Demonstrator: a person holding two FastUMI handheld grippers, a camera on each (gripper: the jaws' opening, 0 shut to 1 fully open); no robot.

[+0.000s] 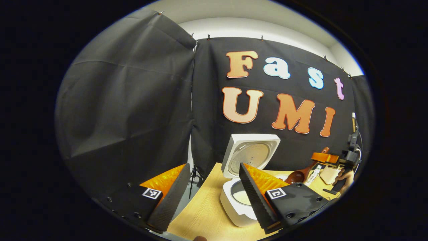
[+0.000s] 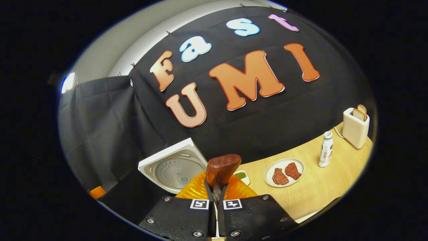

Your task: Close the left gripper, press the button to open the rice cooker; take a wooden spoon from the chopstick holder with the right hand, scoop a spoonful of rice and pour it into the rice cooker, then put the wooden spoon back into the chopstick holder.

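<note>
Between the right claw (image 2: 216, 192) fingers sits the wooden spoon (image 2: 222, 169), clenched at its neck, bowl up. It looks light, stiff and smooth, so grip the handle firmly. Beyond stands the open rice cooker (image 1: 245, 174); the left claw (image 1: 214, 194) hangs released above the desk (image 1: 204, 214).

Left tool (image 1: 214, 197) gapes wide; right tool (image 2: 216, 197) pinched (nearly closed).

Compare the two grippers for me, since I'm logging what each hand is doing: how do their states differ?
The left gripper has its jaws spread wide with nothing between them, while the right gripper has its jaws closed on the wooden spoon. The left gripper sits beside the open rice cooker; the right holds the spoon raised, bowl end up. Both point toward the booth wall.
</note>
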